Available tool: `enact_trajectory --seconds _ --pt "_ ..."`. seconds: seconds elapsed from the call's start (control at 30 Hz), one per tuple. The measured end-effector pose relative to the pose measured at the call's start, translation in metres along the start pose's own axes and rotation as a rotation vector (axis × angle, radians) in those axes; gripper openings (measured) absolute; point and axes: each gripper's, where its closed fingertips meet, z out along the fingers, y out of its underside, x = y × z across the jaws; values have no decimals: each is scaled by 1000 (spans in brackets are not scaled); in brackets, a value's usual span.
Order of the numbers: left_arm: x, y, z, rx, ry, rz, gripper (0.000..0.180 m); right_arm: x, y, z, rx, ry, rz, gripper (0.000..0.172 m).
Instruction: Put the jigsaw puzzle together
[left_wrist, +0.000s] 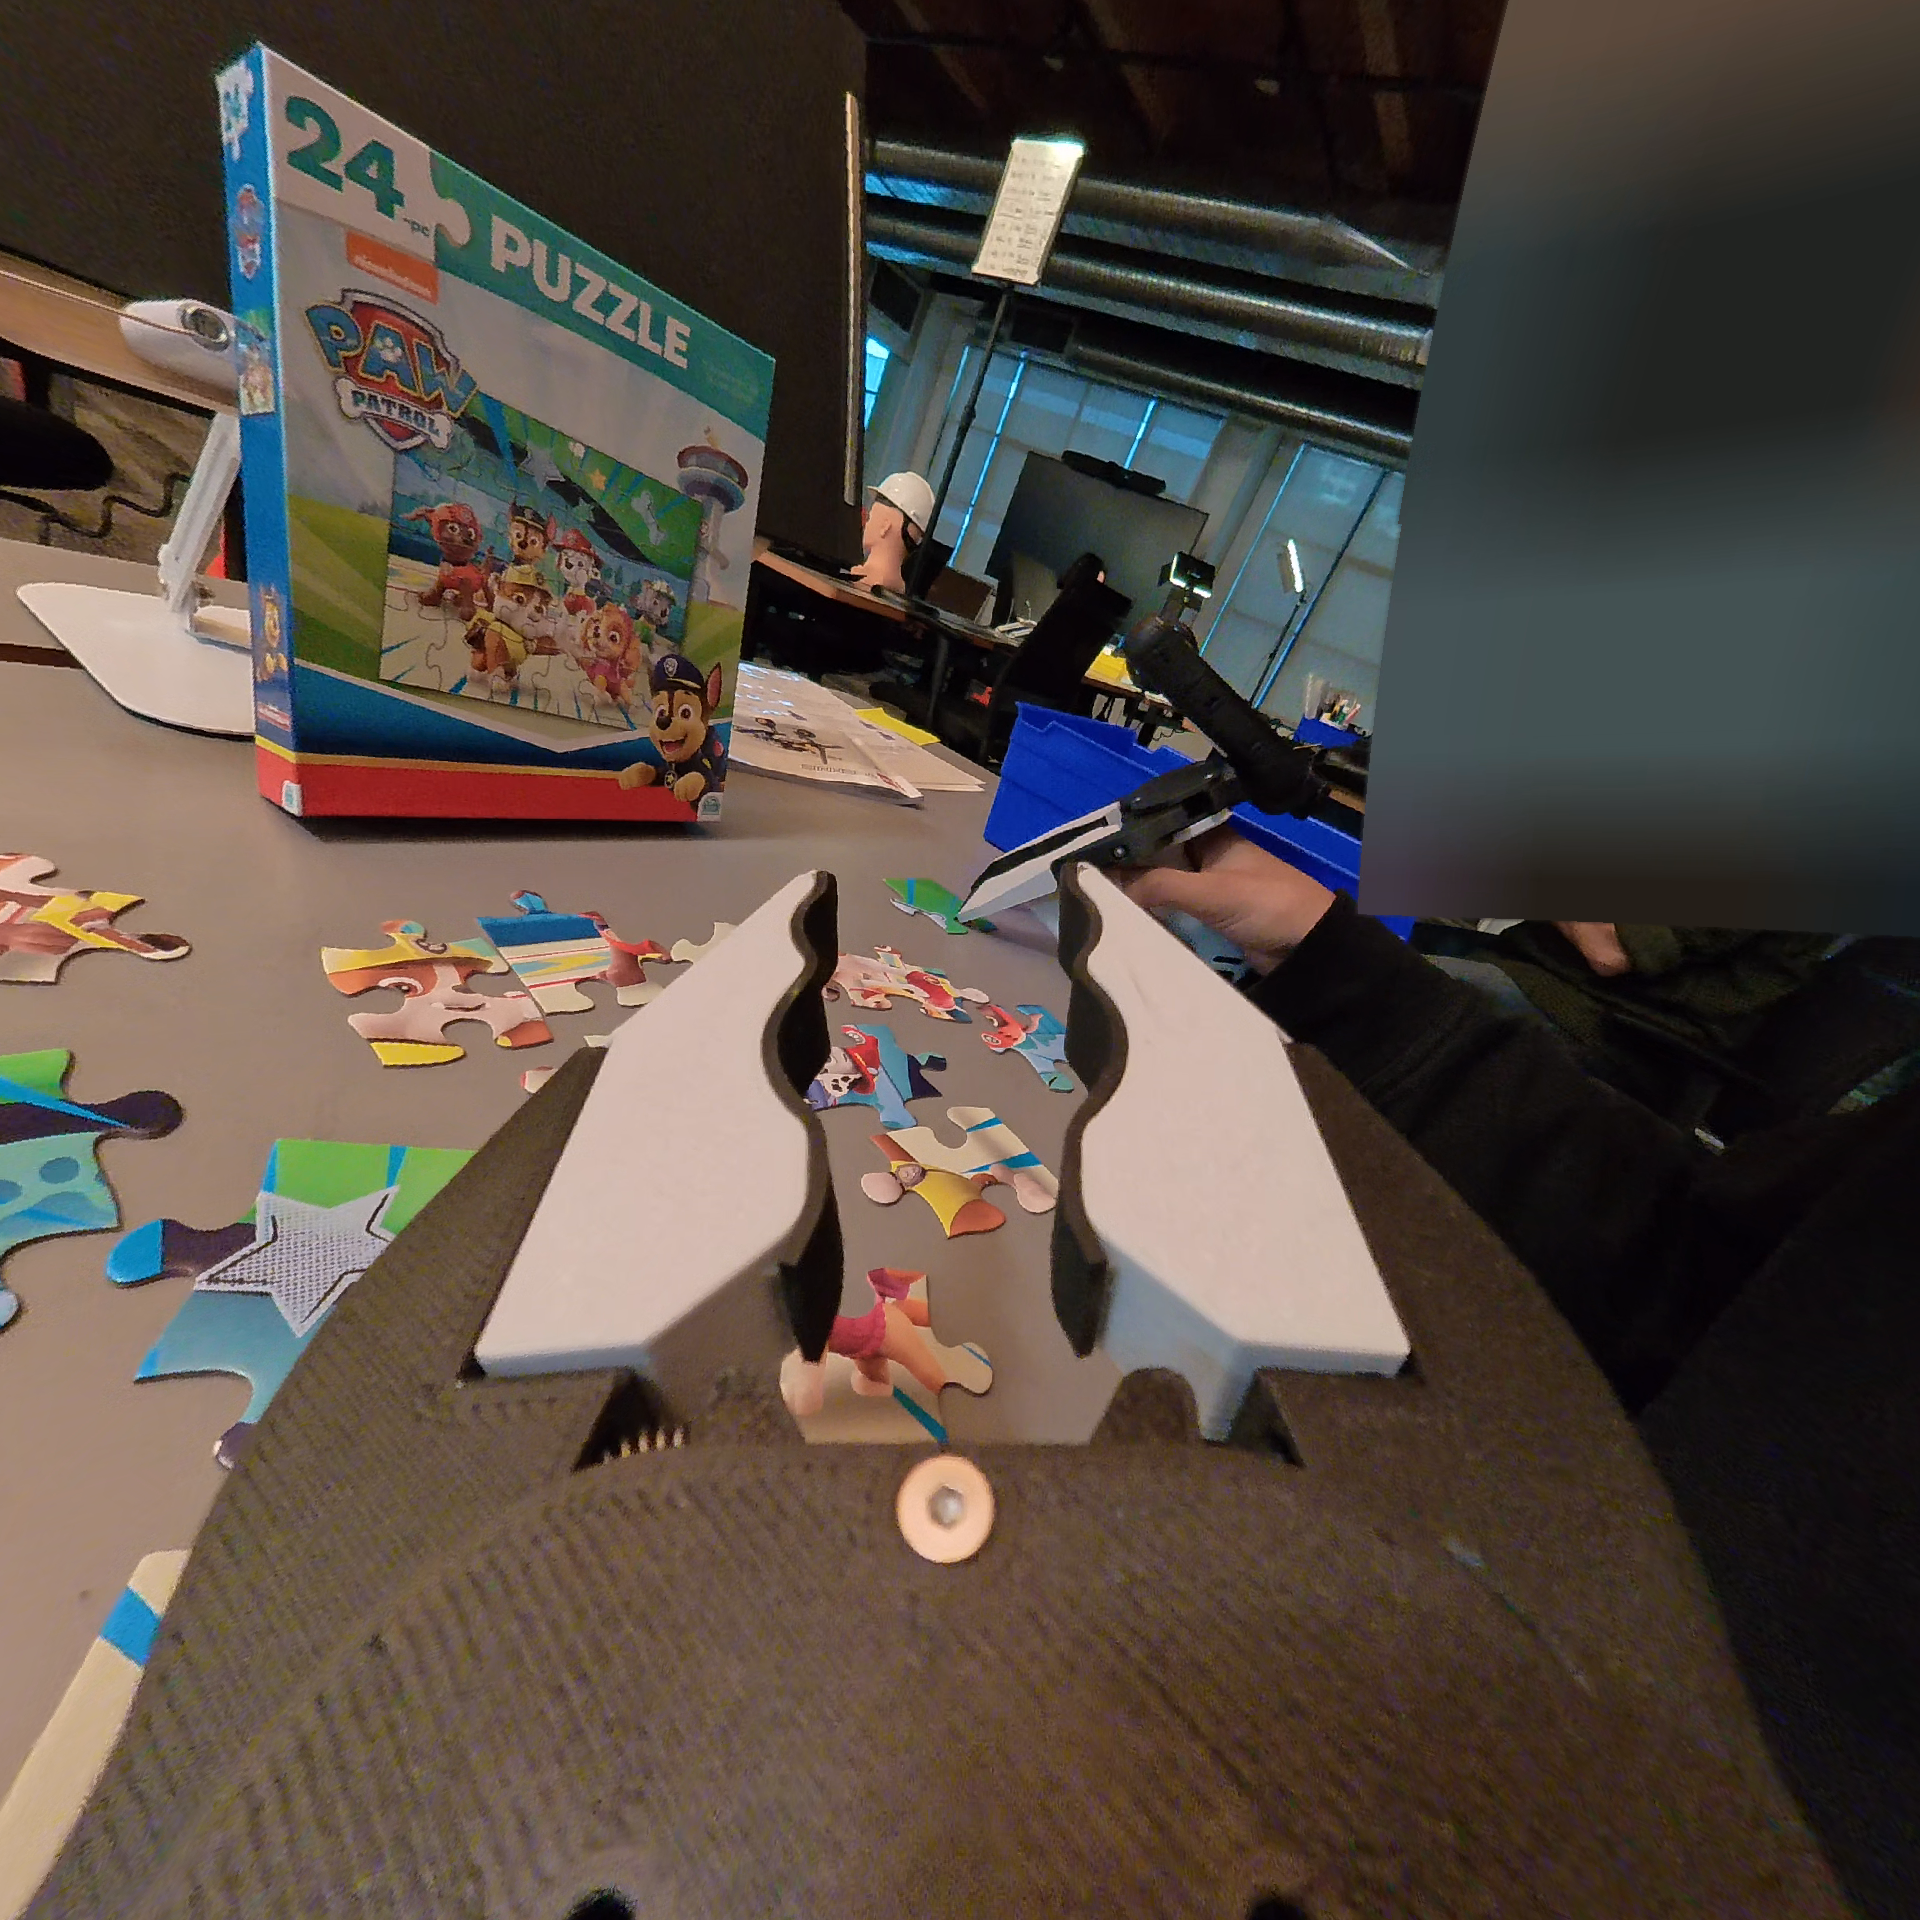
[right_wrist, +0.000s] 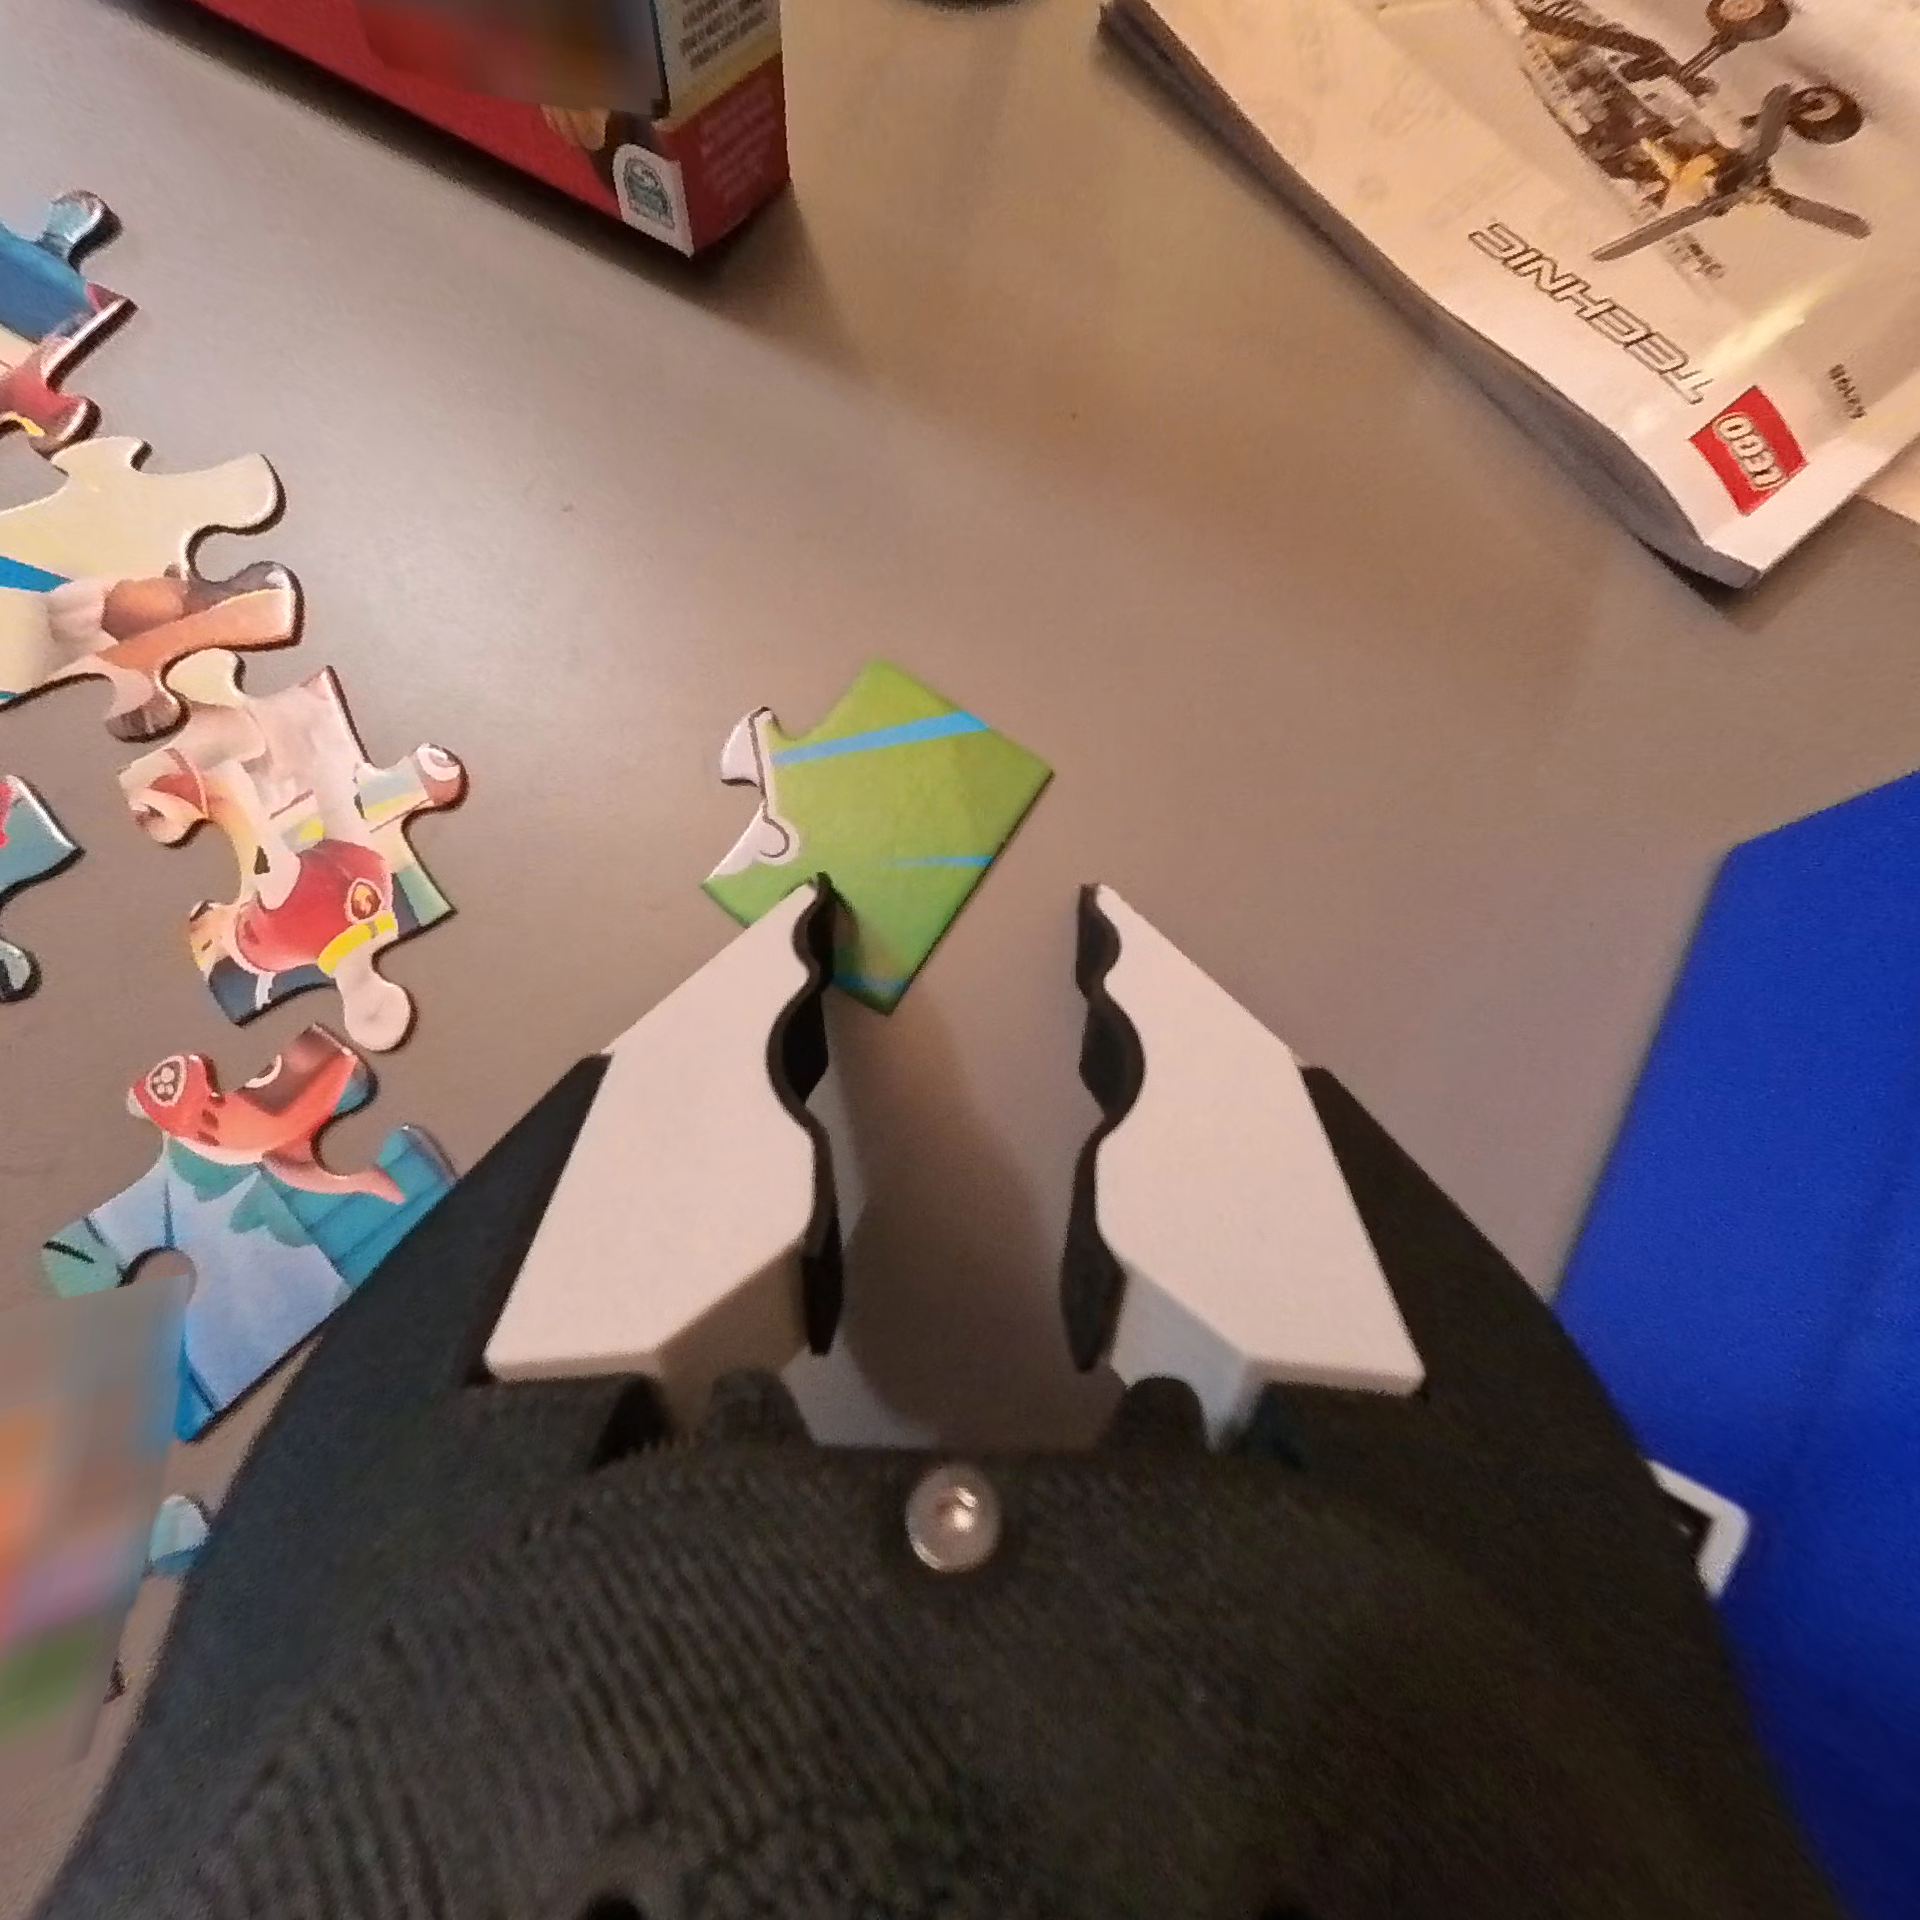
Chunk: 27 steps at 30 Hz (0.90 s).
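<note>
Several loose puzzle pieces lie flat on the grey table (right_wrist: 1195, 520). My right gripper (right_wrist: 956, 891) is open and low over the table. Its left fingertip (right_wrist: 800, 935) rests on a green piece with blue stripes (right_wrist: 894, 800), and its right fingertip is over bare table. The green piece lies flat and is not gripped. The left wrist view shows this gripper (left_wrist: 1023, 873) tipped down at the green piece (left_wrist: 925, 902). My left gripper (left_wrist: 948, 883) is open and empty, hovering above several cartoon pieces (left_wrist: 966, 1164).
A puzzle box (left_wrist: 499, 499) stands upright at the back left; its corner also shows in the right wrist view (right_wrist: 644, 114). A white instruction booklet (right_wrist: 1507, 260) lies at the back right. A blue bin (right_wrist: 1766, 1143) is on the right. More pieces (left_wrist: 436, 997) lie to the left. One gripper's finger ends stand about 35 centimetres off the other's.
</note>
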Motion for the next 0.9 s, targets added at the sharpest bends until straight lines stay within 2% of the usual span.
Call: enact_trajectory --seconds 0.63,0.9 --pt "-1 0 -1 3 -12 11 41 10 2 -2 -5 37 10 38" --pt "-1 0 -1 3 -16 19 41 9 1 -2 -2 24 16 40"
